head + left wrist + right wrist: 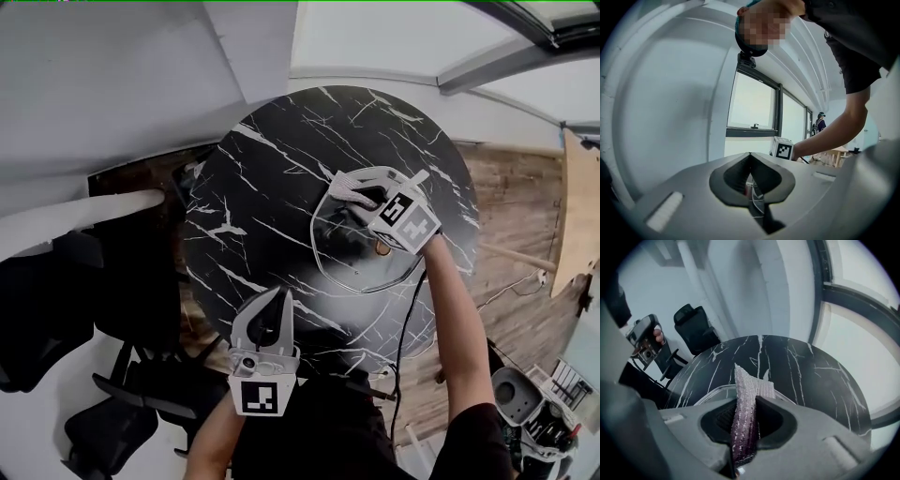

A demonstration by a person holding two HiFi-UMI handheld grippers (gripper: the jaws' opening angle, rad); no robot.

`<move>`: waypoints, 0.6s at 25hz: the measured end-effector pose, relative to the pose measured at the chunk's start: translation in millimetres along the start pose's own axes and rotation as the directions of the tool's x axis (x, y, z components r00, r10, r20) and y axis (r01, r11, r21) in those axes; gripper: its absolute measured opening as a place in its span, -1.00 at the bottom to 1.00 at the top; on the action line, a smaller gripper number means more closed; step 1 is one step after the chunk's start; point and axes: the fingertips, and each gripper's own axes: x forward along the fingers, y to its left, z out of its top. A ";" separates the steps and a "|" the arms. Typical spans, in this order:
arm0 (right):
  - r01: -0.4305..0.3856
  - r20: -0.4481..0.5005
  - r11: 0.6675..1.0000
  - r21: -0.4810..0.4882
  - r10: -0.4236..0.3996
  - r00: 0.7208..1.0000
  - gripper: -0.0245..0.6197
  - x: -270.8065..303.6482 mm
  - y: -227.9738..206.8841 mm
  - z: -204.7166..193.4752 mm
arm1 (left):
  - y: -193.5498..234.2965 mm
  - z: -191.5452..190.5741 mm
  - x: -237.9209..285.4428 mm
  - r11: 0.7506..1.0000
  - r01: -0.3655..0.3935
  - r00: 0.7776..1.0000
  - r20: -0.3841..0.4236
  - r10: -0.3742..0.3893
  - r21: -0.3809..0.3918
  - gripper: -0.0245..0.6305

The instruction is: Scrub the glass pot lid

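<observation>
The round black marble worktop [272, 178] carries only the task's thing. The glass pot lid [345, 261] lies flat on its right half, well inside the edge, where it can take downward pressure without sliding off.

The right tongs [362, 194] reach over the far rim of the lid, tilted down toward the glass. They pinch a ribbed scrubbing cloth [749, 401] between them. A length of it sticks out past the tips, so the cloth, not the hard tips, is what meets the lid. From the head view the cloth [347, 187] seems to rest on or just above the rim, though contact cannot be made out for certain.

The left tongs [279, 298] hang at the near edge of the worktop, close to the person's body and well apart from the lid. They are pressed together with nothing between them. They do not steady the lid, so scrubbing looks one-handed for now.

The lid's small brownish knob [382, 248] sits just below the right marker cube.
</observation>
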 end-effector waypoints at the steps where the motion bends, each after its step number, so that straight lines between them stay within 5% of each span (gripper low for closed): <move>1: -0.008 -0.006 0.999 -0.034 0.007 1.000 -0.70 2.1 4.3 1.3 | 0.8 0.3 -0.8 1.000 -0.005 1.000 0.003 0.005 0.001 -0.92; 15: -0.115 -0.082 0.951 -0.287 0.096 0.992 -0.70 14.0 70.6 -4.2 | 1.9 -5.4 -17.3 1.000 -0.019 1.000 -0.008 0.019 -0.016 -0.92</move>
